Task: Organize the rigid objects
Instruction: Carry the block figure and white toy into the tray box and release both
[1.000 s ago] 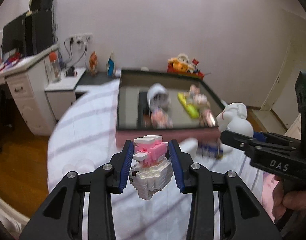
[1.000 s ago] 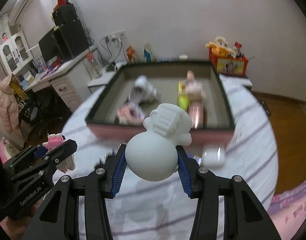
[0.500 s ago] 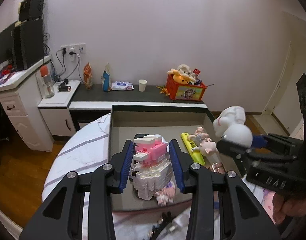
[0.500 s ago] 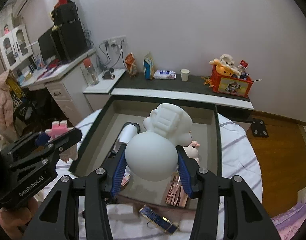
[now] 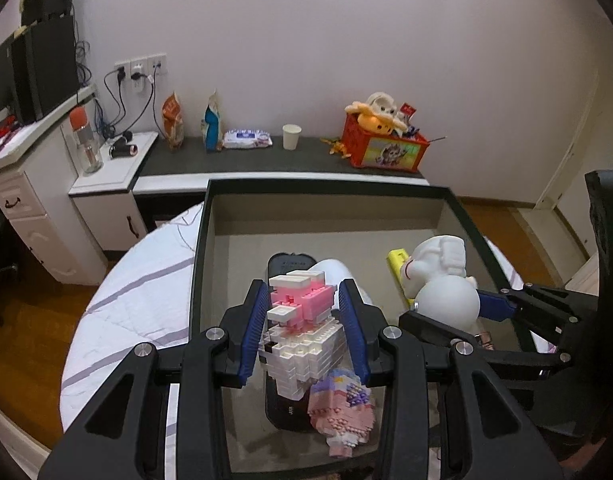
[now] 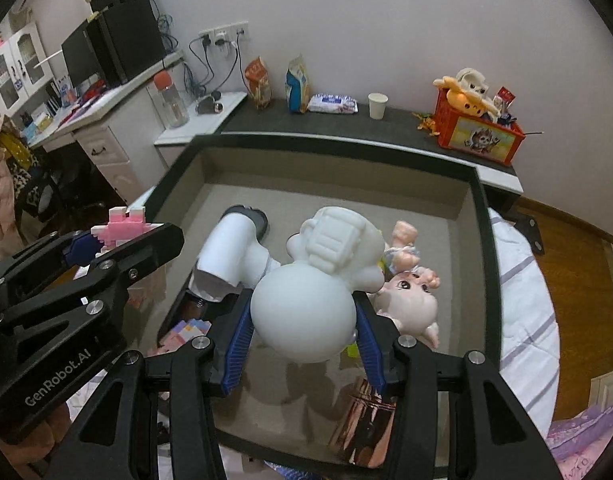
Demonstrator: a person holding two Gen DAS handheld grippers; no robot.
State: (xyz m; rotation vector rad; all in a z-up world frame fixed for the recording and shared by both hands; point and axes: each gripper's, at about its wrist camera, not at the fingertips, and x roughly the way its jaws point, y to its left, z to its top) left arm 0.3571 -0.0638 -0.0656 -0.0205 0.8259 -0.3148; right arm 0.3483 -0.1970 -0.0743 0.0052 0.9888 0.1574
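One legible marking: "GenRobot.AI" in pale letters along the black arm of the left gripper [image 6: 118, 240], lower left of the right wrist view, running diagonally upward.

Wipes packet [image 6: 333, 103] on the dark shelf, upper centre: print present, too small to read. Two snack bags just to its left: printing illegible. Red toy crate [image 6: 477, 136], upper right: cartoon picture on its front, no readable words. Small red tag poking out of the crate: characters unreadable.

Left wrist view: nothing legible.

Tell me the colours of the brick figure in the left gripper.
Pink on top, white below; the brick figure shows best in the left wrist view.
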